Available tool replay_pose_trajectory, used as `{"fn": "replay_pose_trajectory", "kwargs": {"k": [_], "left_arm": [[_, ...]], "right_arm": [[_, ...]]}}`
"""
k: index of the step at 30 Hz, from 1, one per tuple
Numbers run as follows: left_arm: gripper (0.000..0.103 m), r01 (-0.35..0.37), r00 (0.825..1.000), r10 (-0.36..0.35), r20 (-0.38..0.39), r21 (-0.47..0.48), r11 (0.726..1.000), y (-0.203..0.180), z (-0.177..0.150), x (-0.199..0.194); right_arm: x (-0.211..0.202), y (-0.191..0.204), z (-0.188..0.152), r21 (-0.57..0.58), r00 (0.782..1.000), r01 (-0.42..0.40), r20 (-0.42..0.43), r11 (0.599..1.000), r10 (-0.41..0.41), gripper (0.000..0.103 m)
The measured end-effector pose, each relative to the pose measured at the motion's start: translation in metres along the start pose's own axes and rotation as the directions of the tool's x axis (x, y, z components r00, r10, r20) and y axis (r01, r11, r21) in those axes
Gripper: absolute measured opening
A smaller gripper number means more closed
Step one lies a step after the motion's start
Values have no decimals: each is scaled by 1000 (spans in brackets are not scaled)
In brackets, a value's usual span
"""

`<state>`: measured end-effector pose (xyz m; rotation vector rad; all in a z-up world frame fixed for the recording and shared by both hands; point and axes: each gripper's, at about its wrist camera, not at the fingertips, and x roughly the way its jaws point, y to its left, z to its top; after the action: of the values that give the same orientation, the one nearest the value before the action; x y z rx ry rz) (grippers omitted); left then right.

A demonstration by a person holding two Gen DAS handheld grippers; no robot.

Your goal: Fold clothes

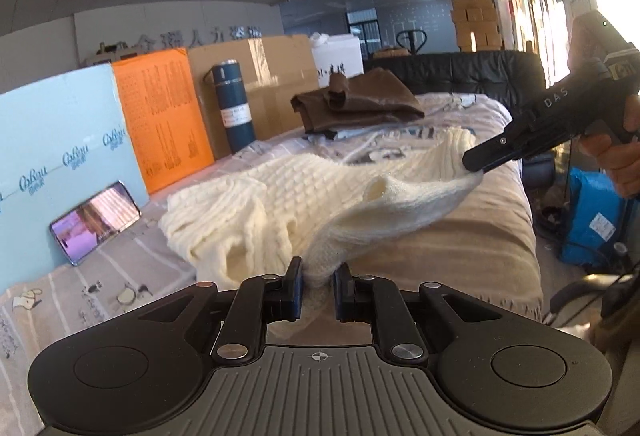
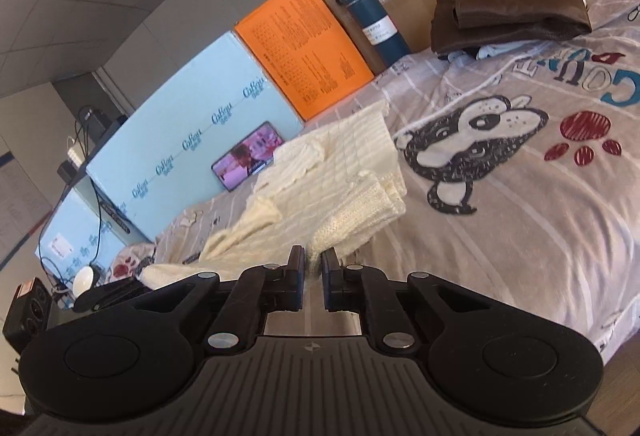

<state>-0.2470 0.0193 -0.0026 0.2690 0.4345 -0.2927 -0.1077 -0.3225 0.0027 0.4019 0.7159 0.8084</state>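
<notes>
1 cream sweater [image 1: 256,204] lies on the bed [image 1: 472,256]. It is knitted, soft and bumpy, with ribbed edges. 1 end of it is lifted off the bed and stretched between 2 grippers. The left gripper [image 1: 318,278] has its 2 black fingers clenched on a bunch of the wool. The right gripper [image 1: 474,166] pinches the other part of the lifted edge, and a hand [image 1: 616,156] holds its handle. In the right wrist view, the right gripper's fingers [image 2: 330,268] sit close together with the ribbed edge at their tips.

The bed has 1 fuzzy beige blanket [image 2: 500,196] with pale stripes, 1 cartoon dog and red paw prints. 1 brown folded cloth [image 1: 356,102] sits further back. Beside the bed stand 1 tall round blue bottle [image 1: 234,106], 1 orange box [image 1: 166,116], 1 light blue box [image 1: 60,140] and 1 brown cardboard box [image 1: 264,76]. 1 phone [image 1: 96,222] leans on the blue box, its screen lit.
</notes>
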Motion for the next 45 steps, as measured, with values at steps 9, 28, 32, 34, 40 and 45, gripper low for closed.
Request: {"fn": "replay_pose_trajectory", "kwargs": {"k": [9, 28, 32, 34, 40, 45], "left_arm": [[38, 3, 1000, -4, -28, -39, 999, 10, -7, -36], [76, -243, 965, 230, -126, -100, 965, 32, 49, 83], [77, -215, 965, 186, -187, -150, 965, 41, 43, 99], [77, -189, 968, 146, -204, -209, 960, 49, 39, 103], [30, -146, 980, 101, -170, -272, 951, 58, 30, 98], [24, -184, 983, 176, -51, -275, 944, 53, 35, 67]], "right_arm": [[-29, 5, -27, -203, 985, -134, -130, 970, 109, 42], [80, -18, 47, -217, 906, 402, -49, 890, -421, 70], [90, -17, 44, -236, 896, 416, -58, 878, -440, 73], [91, -16, 43, -249, 893, 421, -51, 872, -446, 74], [93, -17, 42, -254, 893, 423, -48, 870, -448, 75], [93, -15, 40, -266, 888, 432, -44, 862, -458, 76]]}}
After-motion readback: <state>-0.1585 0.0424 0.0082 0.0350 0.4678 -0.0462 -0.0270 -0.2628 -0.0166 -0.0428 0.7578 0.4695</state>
